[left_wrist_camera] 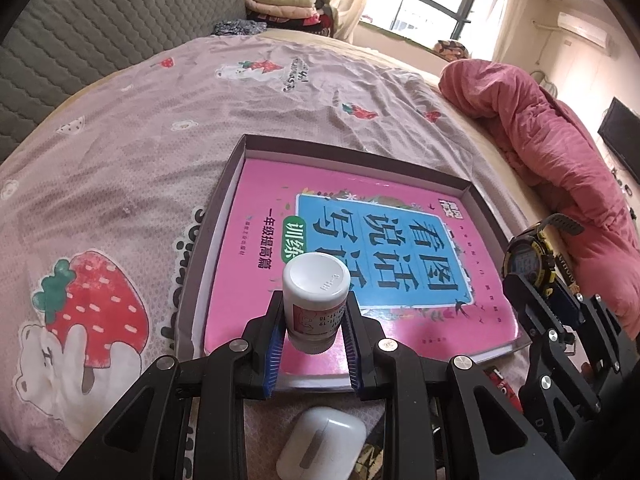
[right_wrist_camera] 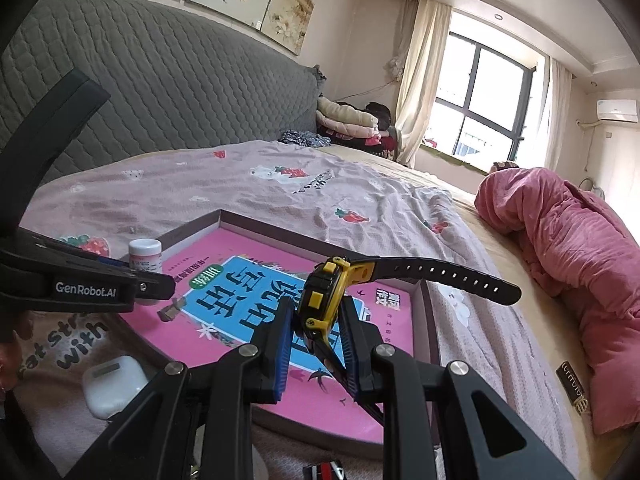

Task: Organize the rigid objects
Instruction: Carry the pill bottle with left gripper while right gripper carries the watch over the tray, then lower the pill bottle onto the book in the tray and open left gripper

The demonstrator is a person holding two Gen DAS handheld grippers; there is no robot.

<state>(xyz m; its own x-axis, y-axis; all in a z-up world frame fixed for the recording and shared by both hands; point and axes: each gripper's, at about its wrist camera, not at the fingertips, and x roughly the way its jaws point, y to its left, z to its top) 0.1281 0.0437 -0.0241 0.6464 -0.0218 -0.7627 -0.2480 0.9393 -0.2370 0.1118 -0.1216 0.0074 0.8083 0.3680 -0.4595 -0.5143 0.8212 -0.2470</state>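
Here, the left gripper [left_wrist_camera: 315,320] pinches a small white-capped bottle [left_wrist_camera: 316,300] between its blue pads [left_wrist_camera: 275,350], one pad on each side of the labelled body, with the cap upright and clear of the fingers. The bottle is held above the near edge of a pink workbook [left_wrist_camera: 340,248] that lies flat inside a shallow cardboard box lid [left_wrist_camera: 240,152] on the bed. The right gripper [right_wrist_camera: 316,332] is clamped on a black and yellow digital watch [right_wrist_camera: 324,296]: its pads press the case from both sides, and one strap [right_wrist_camera: 440,276] sticks out to the right while the other hangs down between the fingers. The watch is held over the right half of the workbook, and in the left wrist view it appears at the right edge of the box lid. A white earbud case [left_wrist_camera: 320,448] lies on the strawberry-print bedsheet [left_wrist_camera: 120,160] near the box lid, just on the near side of the left gripper. A rolled pink quilt [right_wrist_camera: 560,248] lies along the right side of the bed, well apart from the box lid. A grey quilted headboard [right_wrist_camera: 160,80] stands at the far side.
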